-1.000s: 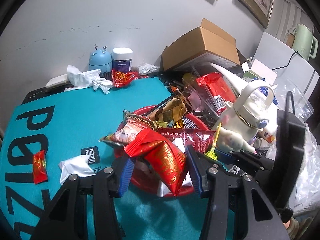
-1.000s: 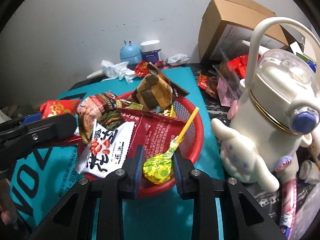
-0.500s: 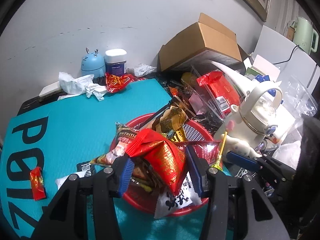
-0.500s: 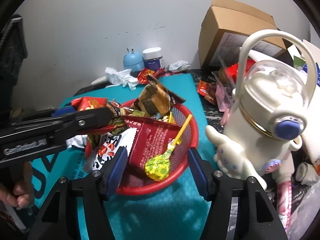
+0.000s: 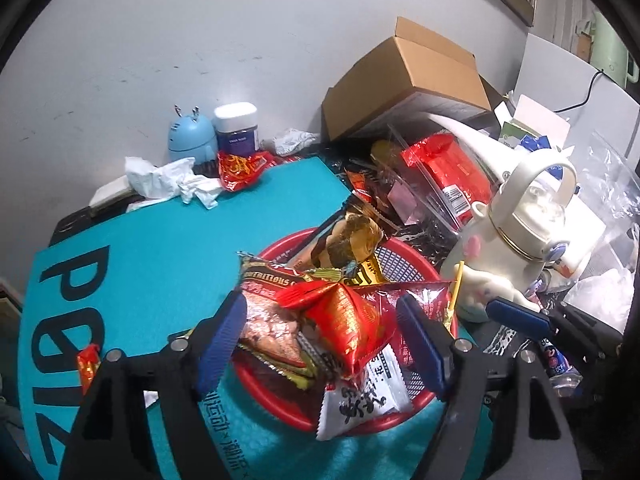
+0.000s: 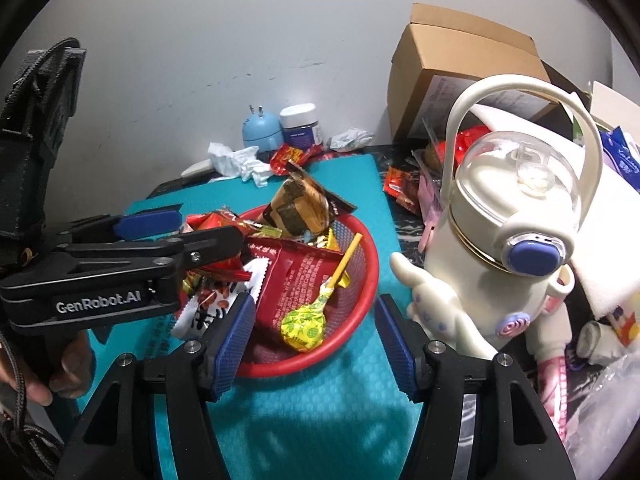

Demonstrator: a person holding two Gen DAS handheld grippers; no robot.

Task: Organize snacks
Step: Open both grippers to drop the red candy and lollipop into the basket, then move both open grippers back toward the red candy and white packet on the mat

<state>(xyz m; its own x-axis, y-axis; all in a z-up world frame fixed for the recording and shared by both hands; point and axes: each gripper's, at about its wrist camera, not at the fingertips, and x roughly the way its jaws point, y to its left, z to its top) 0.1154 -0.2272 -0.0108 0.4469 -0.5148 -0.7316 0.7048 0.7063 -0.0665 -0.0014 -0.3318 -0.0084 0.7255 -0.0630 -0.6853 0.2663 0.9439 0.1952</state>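
Observation:
A red plastic basket (image 5: 416, 264) (image 6: 366, 276) on the teal mat holds several snack packets. My left gripper (image 5: 320, 340) is open over the basket's near side, with a shiny red packet (image 5: 346, 320) lying loose between its fingers on the pile. My right gripper (image 6: 314, 340) is open and empty in front of the basket. A yellow-green lollipop (image 6: 304, 328) lies in the basket just beyond it. The left gripper (image 6: 188, 236) also shows in the right wrist view, reaching over the basket from the left.
A white kettle-shaped bottle (image 6: 516, 240) (image 5: 520, 236) stands right of the basket. A cardboard box (image 5: 408, 80), blue gadget (image 5: 190, 140), jar (image 5: 236, 126), crumpled tissues (image 5: 168, 178) and a red packet (image 5: 240, 168) sit at the back. A small red sachet (image 5: 88, 364) lies left.
My right gripper opened, let the lollipop drop into the basket and drew back. My left gripper opened, releasing the red packet over the basket.

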